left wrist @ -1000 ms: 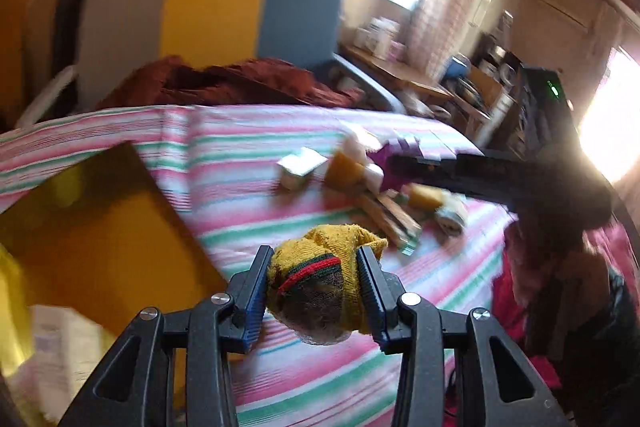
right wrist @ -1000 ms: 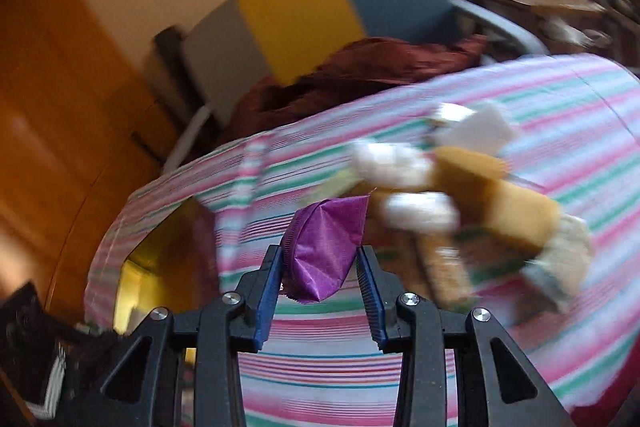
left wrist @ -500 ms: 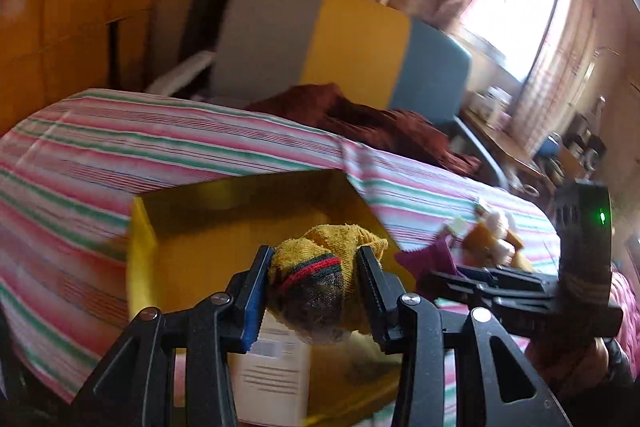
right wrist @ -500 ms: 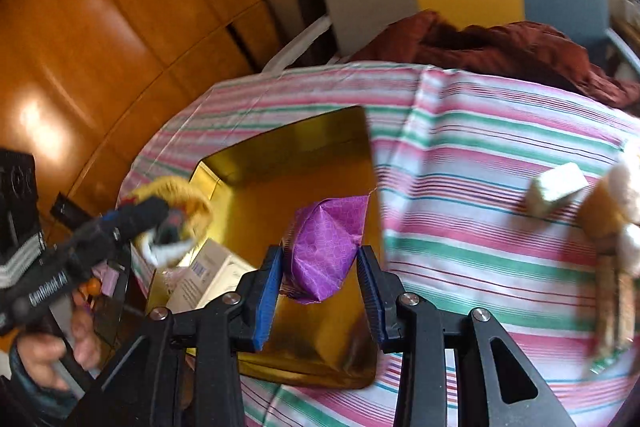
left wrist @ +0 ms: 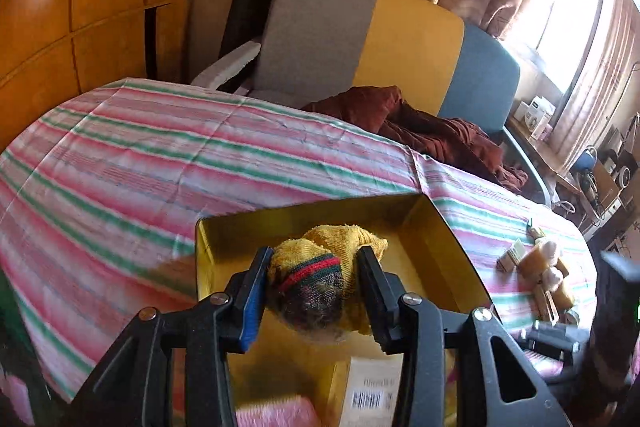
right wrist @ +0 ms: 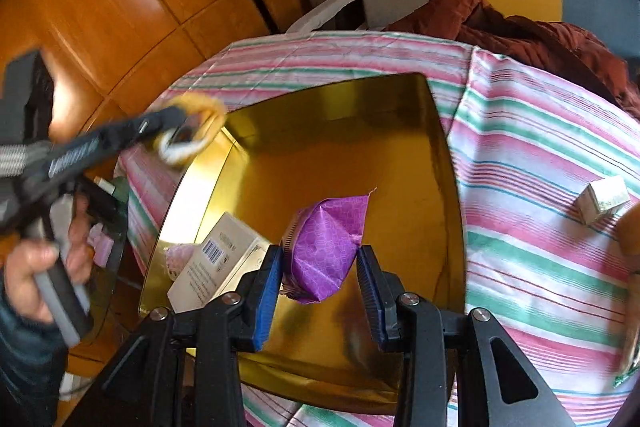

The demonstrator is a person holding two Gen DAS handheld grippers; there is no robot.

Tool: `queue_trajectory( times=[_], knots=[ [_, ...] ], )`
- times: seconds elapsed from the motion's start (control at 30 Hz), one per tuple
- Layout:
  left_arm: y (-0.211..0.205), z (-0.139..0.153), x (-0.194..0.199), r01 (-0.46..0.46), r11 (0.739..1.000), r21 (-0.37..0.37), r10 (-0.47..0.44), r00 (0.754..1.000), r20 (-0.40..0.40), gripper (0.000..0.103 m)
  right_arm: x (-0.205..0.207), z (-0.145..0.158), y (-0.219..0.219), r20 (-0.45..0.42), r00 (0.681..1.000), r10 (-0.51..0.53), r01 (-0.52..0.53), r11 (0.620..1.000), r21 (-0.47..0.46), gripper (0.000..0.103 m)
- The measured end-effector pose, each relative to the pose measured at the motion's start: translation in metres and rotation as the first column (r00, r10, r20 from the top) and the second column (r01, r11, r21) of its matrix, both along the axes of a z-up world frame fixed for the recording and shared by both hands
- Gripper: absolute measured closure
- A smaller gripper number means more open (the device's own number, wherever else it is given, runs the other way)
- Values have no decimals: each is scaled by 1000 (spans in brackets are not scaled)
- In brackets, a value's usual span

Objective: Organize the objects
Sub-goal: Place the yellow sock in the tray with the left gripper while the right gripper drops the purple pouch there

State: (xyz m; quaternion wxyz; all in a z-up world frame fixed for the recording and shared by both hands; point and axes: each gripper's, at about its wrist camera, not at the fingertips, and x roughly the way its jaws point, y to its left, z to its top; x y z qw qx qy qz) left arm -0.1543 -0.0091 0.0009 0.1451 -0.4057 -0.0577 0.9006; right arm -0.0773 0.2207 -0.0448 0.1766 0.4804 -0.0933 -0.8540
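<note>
The left gripper [left wrist: 316,285] was clamped on a yellow knitted sock [left wrist: 320,269] with a red-and-green band, held above the gold tray [left wrist: 448,235] near its 6 o'clock edge. The right gripper [right wrist: 320,273] was closed on a purple wrapped bundle [right wrist: 326,247] — also over the tray's interior. At 8 o'clock inside the tray lay a white barcoded box [right wrist: 216,263]. The tray rested on a striped tablecloth [right wrist: 540,163]. At 3 o'clock — well apart from the tray — sat a small white carton [right wrist: 602,199]. Beyond the table at 12 o'clock stood a grey, yellow and blue chair [left wrist: 372,39] bearing a maroon cloth [left wrist: 424,131].
</note>
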Motion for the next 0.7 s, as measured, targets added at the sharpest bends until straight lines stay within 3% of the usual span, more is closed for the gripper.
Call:
queue_trajectory(
  times=[0.2, 0.37, 0.5, 0.63, 0.7],
  knots=[
    [28, 4, -31, 61, 998, 31, -62, 998, 5, 52, 4, -17, -15, 66, 996, 54, -54, 999, 4, 65],
    [42, 12, -37, 79, 993, 90, -79, 997, -8, 32, 14, -27, -40, 115, 979, 170, -170, 985, -7, 65],
    [32, 12, -28, 53, 992, 116, -54, 998, 11, 32, 26, -23, -58, 98, 963, 251, -250, 968, -16, 64],
    [17, 9, -6, 25, 993, 119, -28, 999, 20, 32, 25, -33, -62, 132, 954, 269, -268, 963, -25, 52],
    [9, 7, 8, 5, 994, 107, -7, 1000, 14, 33, 26, -35, -61, 135, 957, 258, -255, 966, -40, 34]
  ],
)
